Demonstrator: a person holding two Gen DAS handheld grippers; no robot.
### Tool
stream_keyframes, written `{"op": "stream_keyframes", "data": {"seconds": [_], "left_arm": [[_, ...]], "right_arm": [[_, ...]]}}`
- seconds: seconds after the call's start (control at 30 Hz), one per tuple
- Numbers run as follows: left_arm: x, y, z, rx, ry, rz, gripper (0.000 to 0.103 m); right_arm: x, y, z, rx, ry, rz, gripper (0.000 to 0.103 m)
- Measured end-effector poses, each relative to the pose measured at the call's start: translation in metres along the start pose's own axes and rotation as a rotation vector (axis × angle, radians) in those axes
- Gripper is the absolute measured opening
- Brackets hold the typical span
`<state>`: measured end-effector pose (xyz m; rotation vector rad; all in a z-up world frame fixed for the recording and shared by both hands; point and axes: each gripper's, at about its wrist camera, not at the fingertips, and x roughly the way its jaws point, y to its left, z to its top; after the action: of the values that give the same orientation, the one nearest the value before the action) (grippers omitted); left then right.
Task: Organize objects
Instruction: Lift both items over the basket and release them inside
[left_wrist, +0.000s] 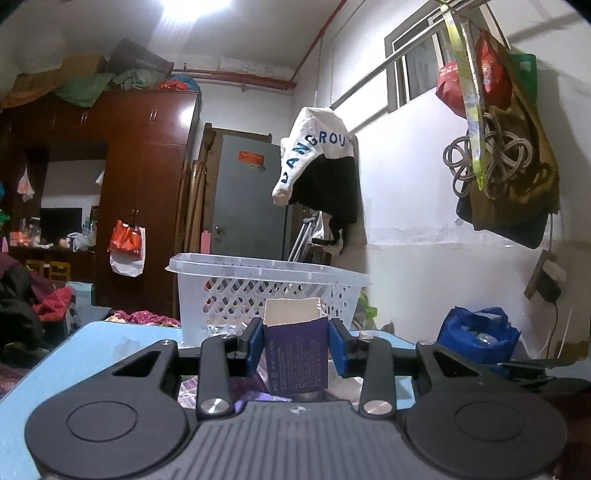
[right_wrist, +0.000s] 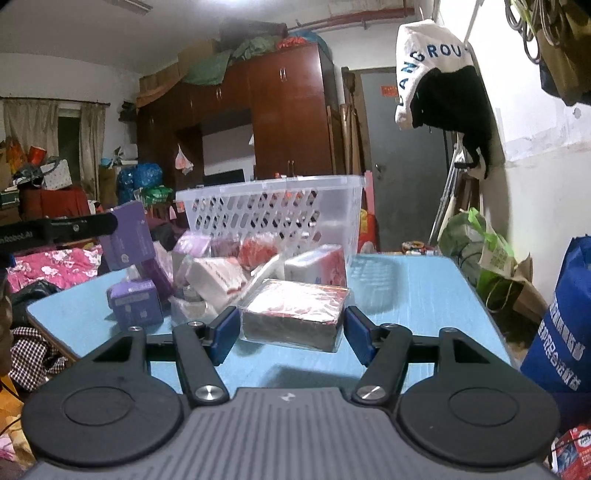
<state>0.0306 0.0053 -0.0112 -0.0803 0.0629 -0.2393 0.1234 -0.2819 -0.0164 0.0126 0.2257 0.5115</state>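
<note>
The left gripper (left_wrist: 296, 345) clamps an upright purple box (left_wrist: 295, 360) just before the white basket (left_wrist: 236, 291). The right gripper (right_wrist: 291, 338) stands half-open, apparently clear of a wrapped packet (right_wrist: 295, 314) between its pads.

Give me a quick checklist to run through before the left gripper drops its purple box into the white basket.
1. Left gripper shut on the purple box: ok.
2. Box upright between the pads, open top up: ok.
3. White basket directly ahead of the box: ok.
4. Box lifted above the basket rim: not ok, its top sits lower in the left wrist view.
5. Room inside the basket: cannot tell, its floor is hidden.
6. Right gripper away from the basket, open around the wrapped packet without pressing it: ok.
</note>
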Motion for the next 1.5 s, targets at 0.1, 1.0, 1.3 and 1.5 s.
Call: {"op": "stream_keyframes", "data": {"seconds": [0.1,1.0,1.3,1.5], "left_arm": [[0.002,0.003,0.003,-0.002,-0.005,0.006,0.041],[0.176,0.059,0.105,-0.070,0.081,0.023,0.048],[0.119,0.068,0.076,-0.045,0.063,0.012,0.079],[0.044,0.064,0.023,-0.073,0.087,0.039,0.079]], "right_arm": [[0.000,0.000,0.007,-0.006,-0.023,0.001,0.065],[0.155,0.016,0.145,-0.198,-0.087,0.054,0.067],[0.099,0.005,0.106,-0.187,-0.057,0.008,0.103],[0.074,-0.006,0.053,-0.129,0.070,-0.043,0.098]]}}
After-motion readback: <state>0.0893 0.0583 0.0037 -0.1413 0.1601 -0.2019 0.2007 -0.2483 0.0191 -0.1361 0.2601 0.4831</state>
